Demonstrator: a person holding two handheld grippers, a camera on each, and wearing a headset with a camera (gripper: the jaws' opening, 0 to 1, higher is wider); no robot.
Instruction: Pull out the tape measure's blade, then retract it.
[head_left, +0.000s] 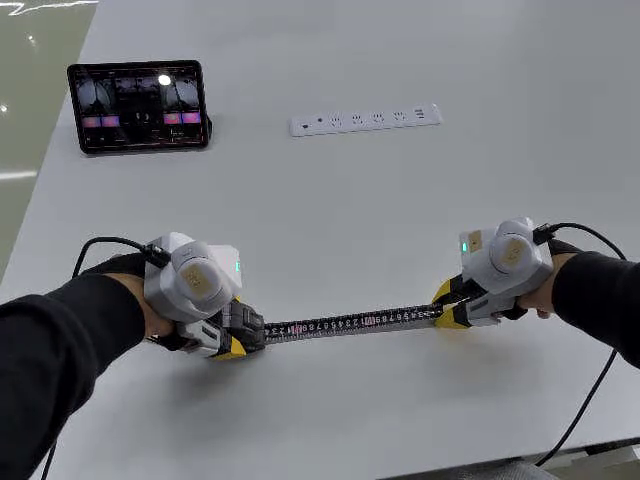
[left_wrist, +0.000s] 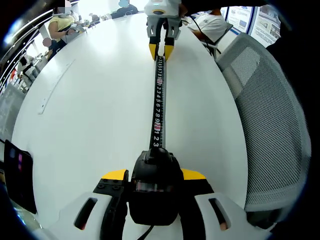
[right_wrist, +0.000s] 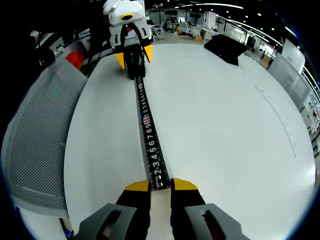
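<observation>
On the white table (head_left: 400, 200), the left gripper (left_wrist: 154, 175) clamps the tape measure (left_wrist: 155, 200) and the right gripper (right_wrist: 161, 186) pinches its blade (right_wrist: 148, 135) by the tip. Retracting should go best by walking that tip back slowly, dead in line. The blade lies flat, numbers up, stretched straight from gripper to gripper.

A tablet (head_left: 139, 105) is glowing on the table (head_left: 400, 210); a power strip (head_left: 365, 120) is lying well apart from it; a mesh chair (left_wrist: 280, 125) is standing beside the table.
</observation>
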